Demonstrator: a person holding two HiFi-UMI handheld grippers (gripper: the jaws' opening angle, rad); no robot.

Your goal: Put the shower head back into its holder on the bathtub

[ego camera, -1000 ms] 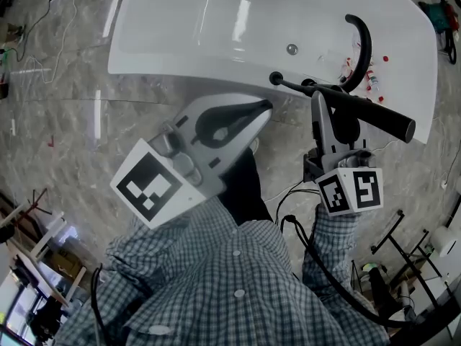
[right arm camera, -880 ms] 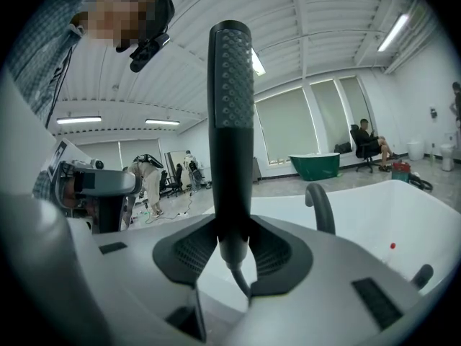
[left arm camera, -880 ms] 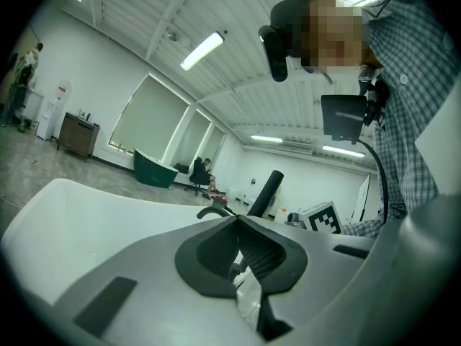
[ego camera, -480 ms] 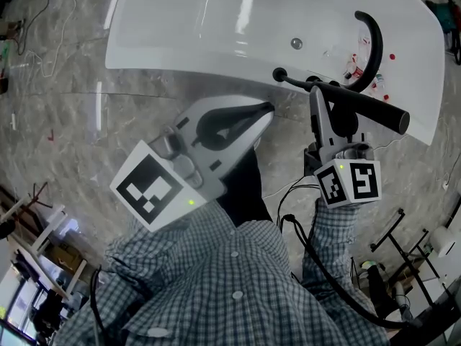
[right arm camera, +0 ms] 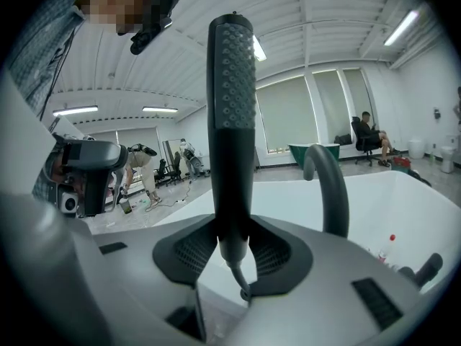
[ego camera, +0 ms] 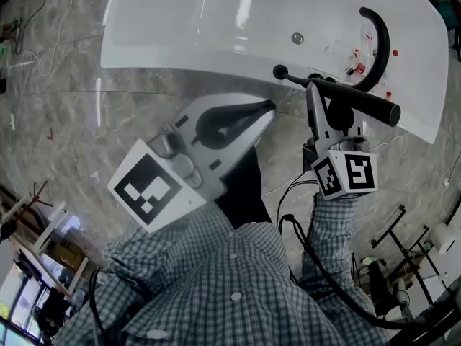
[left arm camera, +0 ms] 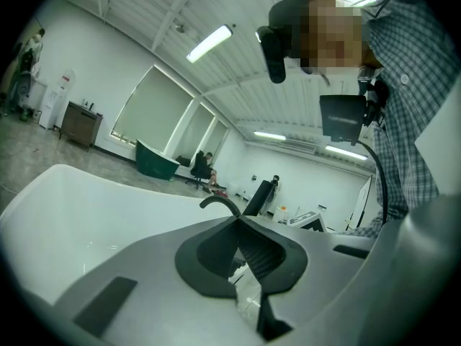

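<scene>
The black shower head (ego camera: 360,103) lies slantwise over the near rim of the white bathtub (ego camera: 216,20), below the curved black faucet (ego camera: 379,42). My right gripper (ego camera: 322,101) is shut on its handle from the near side. In the right gripper view the shower head (right arm camera: 230,114) stands upright between the jaws, with the faucet (right arm camera: 328,182) and the bathtub (right arm camera: 410,207) behind it. Dark fittings (ego camera: 314,80) sit on the rim beside the handle; I cannot make out the holder itself. My left gripper (ego camera: 265,109) hangs shut and empty just short of the rim, left of the shower head.
Small red-capped items (ego camera: 369,60) lie in the tub by the faucet. A round drain fitting (ego camera: 297,39) sits on the tub wall. Cables (ego camera: 317,251) trail over the marbled floor (ego camera: 57,121) by my feet. Metal racks (ego camera: 403,251) stand at the lower right.
My right gripper has edged a little toward the tub with the shower head in it. The tub has shifted slightly in view. The left gripper has stayed put.
</scene>
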